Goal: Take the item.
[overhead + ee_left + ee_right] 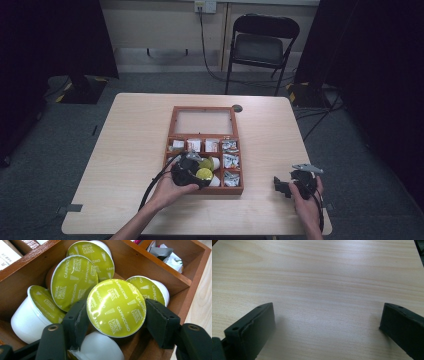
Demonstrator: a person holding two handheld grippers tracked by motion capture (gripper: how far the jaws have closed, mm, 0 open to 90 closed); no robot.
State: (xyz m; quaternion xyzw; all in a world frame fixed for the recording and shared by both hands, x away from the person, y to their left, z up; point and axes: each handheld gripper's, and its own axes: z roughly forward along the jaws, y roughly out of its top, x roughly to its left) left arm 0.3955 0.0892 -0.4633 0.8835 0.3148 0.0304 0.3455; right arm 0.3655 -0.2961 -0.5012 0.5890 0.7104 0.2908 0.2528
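Observation:
A wooden compartment box (170, 131) with its glass lid open lies mid-table. Its large front-left compartment (22, 270) holds several white coffee capsules with yellow-green "Cappuccino" lids (72, 281). My left gripper (117, 315) reaches into that compartment, shut on one capsule (116, 307), its pads pressed against both sides of the lid rim. From the high view the held capsule (203, 174) sits at the tip of the left gripper (199, 176). My right gripper (281, 186) rests right of the box near the table's front edge. Its jaws (328, 315) stand wide open over bare wood.
Small compartments along the back and right of the box hold paper sachets (230, 161) and wrapped packets (166, 255). The light wooden table (135, 150) spreads out left and right of the box. A black folding chair (262, 42) stands beyond the far edge.

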